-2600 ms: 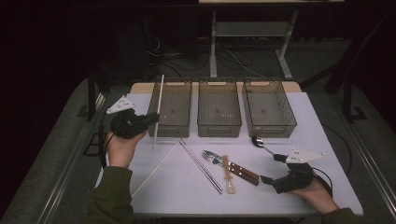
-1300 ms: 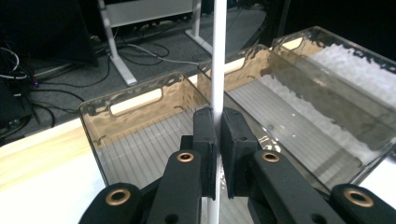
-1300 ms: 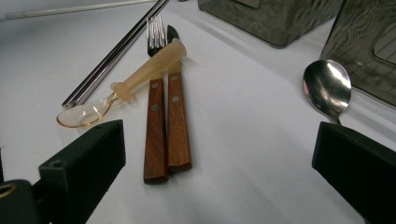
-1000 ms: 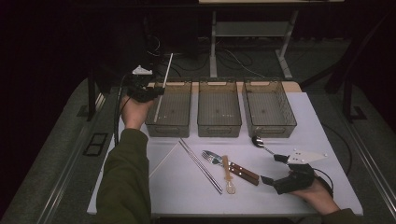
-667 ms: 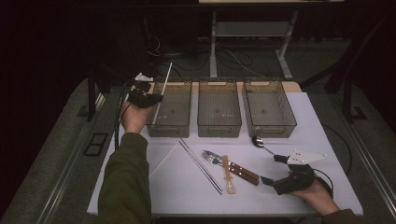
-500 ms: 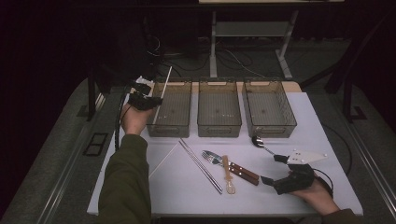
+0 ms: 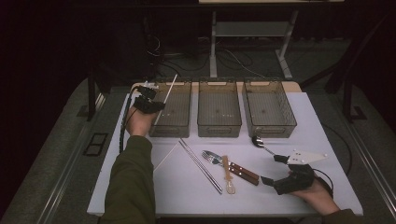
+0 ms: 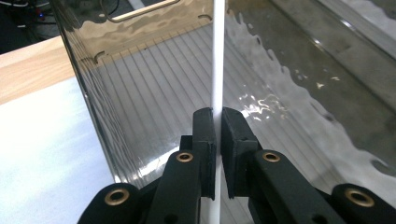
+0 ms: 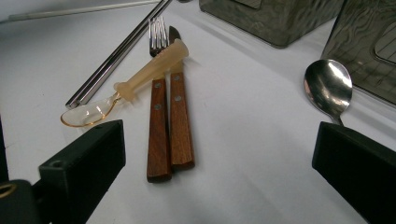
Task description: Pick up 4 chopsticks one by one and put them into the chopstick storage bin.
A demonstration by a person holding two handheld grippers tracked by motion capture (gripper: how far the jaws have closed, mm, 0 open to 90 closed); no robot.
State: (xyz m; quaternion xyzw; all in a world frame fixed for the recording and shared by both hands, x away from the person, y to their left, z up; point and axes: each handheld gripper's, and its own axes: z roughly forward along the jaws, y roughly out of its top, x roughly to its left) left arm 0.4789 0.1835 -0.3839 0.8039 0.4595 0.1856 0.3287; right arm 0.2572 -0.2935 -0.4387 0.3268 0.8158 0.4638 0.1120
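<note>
One white chopstick [image 8: 218,56] clamped in left gripper [image 8: 218,122] over bin [image 7: 173,108]; right gripper [image 9: 219,154] open.

My left gripper [image 7: 156,103] has carried the white chopstick [image 7: 166,94] toward twelve o'clock, then sunk over the left bin [image 7: 161,131].

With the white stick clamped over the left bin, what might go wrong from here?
The white chopstick is long and pinched low in the left gripper; its upper end leans past the left bin's far rim, so on release it may tip out. It could also catch the bin wall.
</note>
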